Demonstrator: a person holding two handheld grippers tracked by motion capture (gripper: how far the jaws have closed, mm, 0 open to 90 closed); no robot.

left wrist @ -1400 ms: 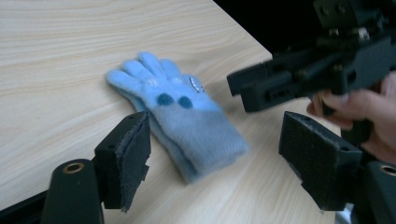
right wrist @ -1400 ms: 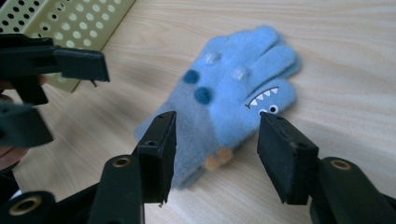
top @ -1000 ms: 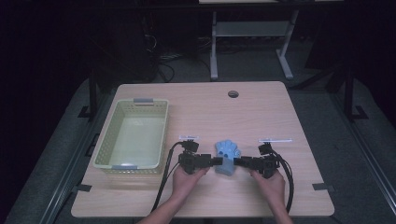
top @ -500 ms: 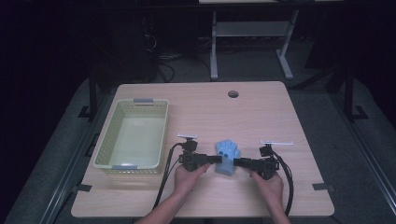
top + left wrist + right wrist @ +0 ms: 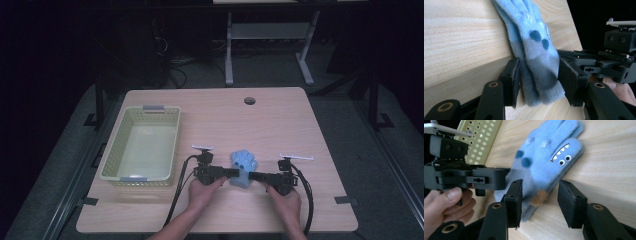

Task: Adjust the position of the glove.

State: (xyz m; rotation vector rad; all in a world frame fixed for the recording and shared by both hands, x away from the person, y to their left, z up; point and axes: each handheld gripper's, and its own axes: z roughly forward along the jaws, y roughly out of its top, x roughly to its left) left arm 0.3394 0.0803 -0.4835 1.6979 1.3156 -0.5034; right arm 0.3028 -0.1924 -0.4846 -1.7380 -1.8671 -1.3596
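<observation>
High view: two forearms come in over the desk's [image 5: 280, 125] near edge, each hand on a black gripper, the two grippers pointing at each other along a line parallel to that edge. Between them lies a light blue fleece glove [image 5: 243, 167], its cuff toward the near edge and its fingers fanned toward the far edge.

The left gripper [image 5: 231, 173] reaches the glove from the left. In the left gripper view its jaws stand apart on either side of the grey cuff; the left pad lies against the fabric, while contact on the other side cannot be told, so no firm grip shows. The right gripper [image 5: 251, 176] comes in from the right. In the right gripper view its jaws are clearly parted, the left one at the cuff's edge and the right one over bare wood, holding nothing. That view shows the glove's monster face, with white teeth, two eyes and dark blue spots.

A strip of bare wood runs between the hands and the near edge. To the left, a pale green perforated basket [image 5: 113, 151] sits along the left edge, apart from the left gripper. Beyond the glove the desk is open wood up to a round cable hole [image 5: 249, 100] near the far edge. The right side is bare to its edge.
</observation>
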